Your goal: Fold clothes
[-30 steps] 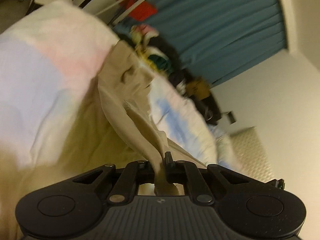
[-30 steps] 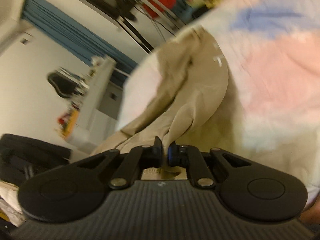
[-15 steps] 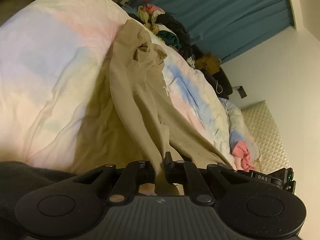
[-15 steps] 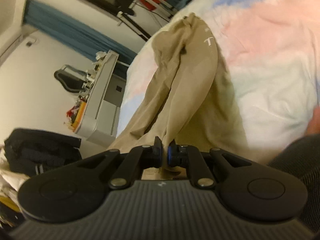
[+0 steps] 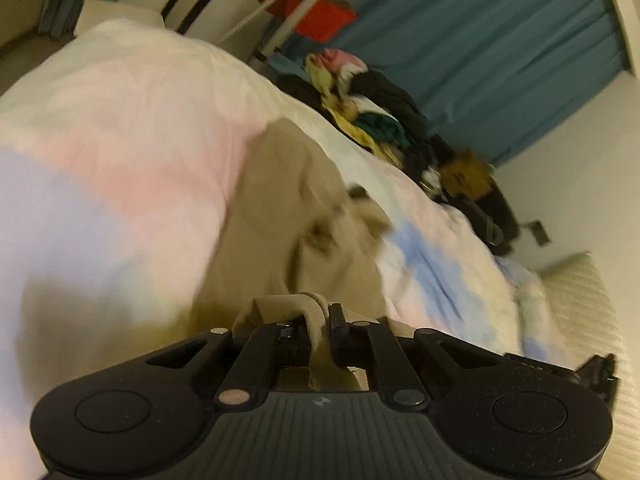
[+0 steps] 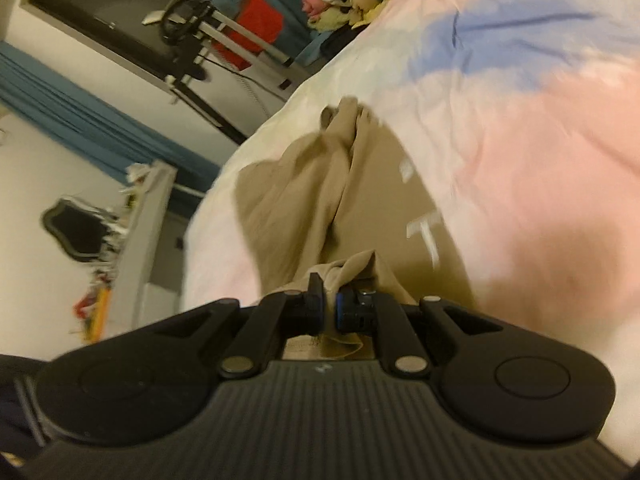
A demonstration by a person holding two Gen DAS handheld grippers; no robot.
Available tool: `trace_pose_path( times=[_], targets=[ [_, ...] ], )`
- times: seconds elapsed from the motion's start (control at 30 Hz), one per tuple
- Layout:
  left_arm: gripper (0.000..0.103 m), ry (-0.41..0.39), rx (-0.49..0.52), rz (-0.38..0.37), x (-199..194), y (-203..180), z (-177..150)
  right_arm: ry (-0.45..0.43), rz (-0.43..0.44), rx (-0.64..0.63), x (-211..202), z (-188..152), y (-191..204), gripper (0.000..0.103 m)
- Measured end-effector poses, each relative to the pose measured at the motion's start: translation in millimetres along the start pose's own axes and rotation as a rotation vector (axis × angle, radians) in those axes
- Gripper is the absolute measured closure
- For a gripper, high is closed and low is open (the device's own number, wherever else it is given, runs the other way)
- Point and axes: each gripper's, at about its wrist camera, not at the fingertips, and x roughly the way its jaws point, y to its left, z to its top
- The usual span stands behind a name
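**Tan trousers pinched at both ends over a pastel duvet**

Tan cotton trousers (image 5: 288, 216) are seen in the left wrist view lying lengthwise on a pastel pink, blue and cream duvet (image 5: 120, 184). A fold of their fabric is clamped between the nearly closed jaws of the left gripper (image 5: 320, 320). A heap of mixed dark and bright clothes (image 5: 372, 120) is piled at the duvet's far edge, before a teal pleated curtain (image 5: 500, 52).

In the right wrist view, the same trousers (image 6: 320, 200) are stretched away over the duvet (image 6: 540, 140), white markings visible on the cloth. Another bunch of the fabric is pinched by the right gripper (image 6: 329, 308), its jaws almost together. The picture is blurred.
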Motion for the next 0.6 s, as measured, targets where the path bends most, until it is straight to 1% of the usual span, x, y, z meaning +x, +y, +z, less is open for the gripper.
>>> trace_pose_path(
  times=[0.1, 0.13, 0.27, 0.33, 0.43, 0.47, 0.5, 0.57, 0.6],
  targets=[
    [0.096, -0.015, 0.034, 0.041, 44.4, 13.4, 10.7, -0.008, -0.044, -0.043, 42.7, 16.2, -5.6, 0.093],
    [0.096, -0.015, 0.048, 0.054, 56.0, 16.7, 9.3, -0.008, -0.059, -0.063, 55.3, 19.4, -8.7, 0.093],
    [0.096, -0.013, 0.104, 0.105, 101.2, 28.5, 1.3, 0.014, -0.112, -0.15, 91.6, 17.9, -21.4, 0.093],
    [0.095, -0.013, 0.139, 0.122, 110.7, 29.8, -4.4, 0.03, -0.126, -0.17, 102.2, 13.8, -28.0, 0.093],
    [0.095, -0.037, 0.196, 0.145, 106.3, 26.4, -16.0, 0.029, -0.143, -0.219, 103.4, 10.6, -23.3, 0.093],
    [0.095, -0.048, 0.224, 0.141, 102.2, 22.8, -18.1, 0.026, -0.15, -0.238, 102.3, 9.7, -20.2, 0.093],
    [0.094, -0.06, 0.254, 0.135, 97.7, 18.8, -19.8, 0.014, -0.157, -0.266, 98.2, 8.4, -14.1, 0.093],
    [0.092, -0.08, 0.308, 0.162, 84.0, 3.5, -22.0, -0.01, -0.173, -0.321, 90.0, 5.6, -2.0, 0.092],
    [0.085, -0.092, 0.332, 0.17, 73.3, -4.7, -25.0, -0.022, -0.18, -0.347, 85.5, 4.2, 4.0, 0.091]
  ],
)
